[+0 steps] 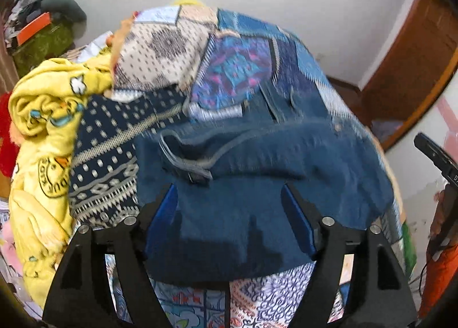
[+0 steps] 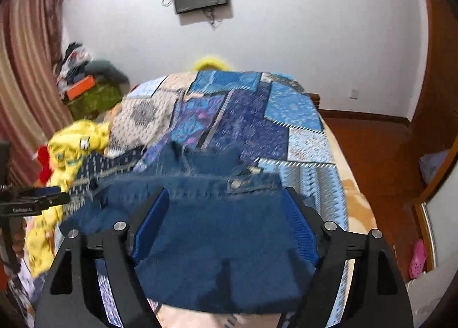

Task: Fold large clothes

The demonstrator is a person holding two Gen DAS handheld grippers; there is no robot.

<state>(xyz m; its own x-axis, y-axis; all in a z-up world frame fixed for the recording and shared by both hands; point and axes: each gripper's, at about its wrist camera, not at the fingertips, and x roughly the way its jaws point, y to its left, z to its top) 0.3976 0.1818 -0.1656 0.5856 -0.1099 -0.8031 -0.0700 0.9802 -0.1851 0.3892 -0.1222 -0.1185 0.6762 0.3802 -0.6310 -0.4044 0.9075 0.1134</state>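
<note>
While both tools stand with their jaws spread wide and nothing pinched between the blue pads, the blue denim garment (image 1: 257, 185) lies folded on the bed beneath them, so I judge it released rather than held. The left gripper (image 1: 232, 213) points down over the near part of the denim, its pads clear of the cloth on either side; the right gripper (image 2: 226, 213) hangs likewise over the same piece, at the end where the waistband and its metal button (image 2: 237, 183) lie uppermost. In the left view a belt loop shows near the upper fold, which suggests the garment is doubled over on itself. The denim rests on a patchwork bedspread (image 2: 286, 116), a flat surface suited to folding. Just beside the denim, to the left, lies a dark patterned cloth (image 1: 108, 162), and beyond that a crumpled yellow printed garment (image 1: 48, 116), apparently awaiting its turn. Motion blur obscures finer creases. The fold appears laid down; whether it needs smoothing cannot be told.
</note>
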